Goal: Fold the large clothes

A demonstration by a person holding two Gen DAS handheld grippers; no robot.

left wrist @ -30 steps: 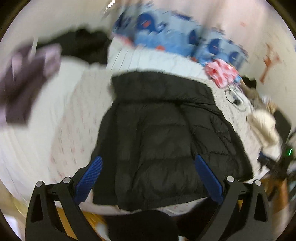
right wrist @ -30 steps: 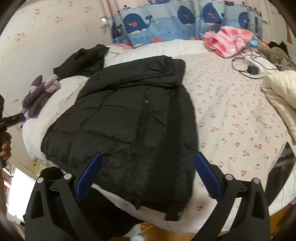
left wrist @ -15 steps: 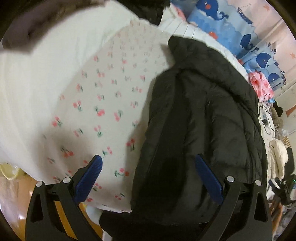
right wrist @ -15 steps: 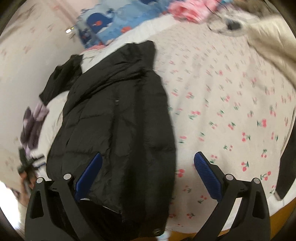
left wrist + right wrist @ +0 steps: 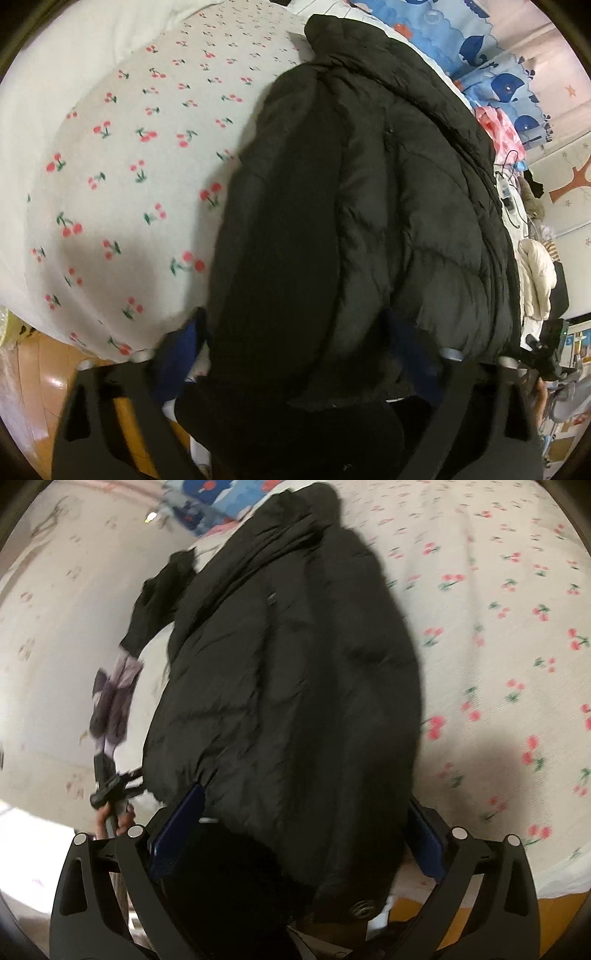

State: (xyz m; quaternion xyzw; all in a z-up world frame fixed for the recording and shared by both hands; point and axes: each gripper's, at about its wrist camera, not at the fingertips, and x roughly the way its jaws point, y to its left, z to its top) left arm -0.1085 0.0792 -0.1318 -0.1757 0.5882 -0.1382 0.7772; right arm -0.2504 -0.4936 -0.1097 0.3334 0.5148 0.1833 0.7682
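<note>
A black puffer jacket [image 5: 369, 203] lies spread on a bed with a cherry-print sheet [image 5: 129, 166], collar far, hem near. My left gripper [image 5: 299, 354] points down at the near hem. Its jaws are closing with the hem's left part bunched between the blue pads [image 5: 181, 350], and the right pad is half hidden by fabric. In the right wrist view the jacket [image 5: 288, 664] fills the middle. My right gripper [image 5: 299, 842] straddles the hem's right part, and its jaws are closing with the fabric between the pads [image 5: 424, 845]. No firm pinch shows on either.
A purple garment [image 5: 110, 701] and another black garment [image 5: 159, 590] lie at the bed's left edge. A hand [image 5: 110, 816] holds a black device there. Whale-print fabric [image 5: 480, 55], pink cloth [image 5: 495, 125], cables [image 5: 509, 192] and a cream garment [image 5: 535, 273] lie beyond. Wooden floor [image 5: 44, 369] shows below.
Both grippers have come down from above the bed to the jacket's near hem. Their jaws have narrowed, with the hem now between the pads.
</note>
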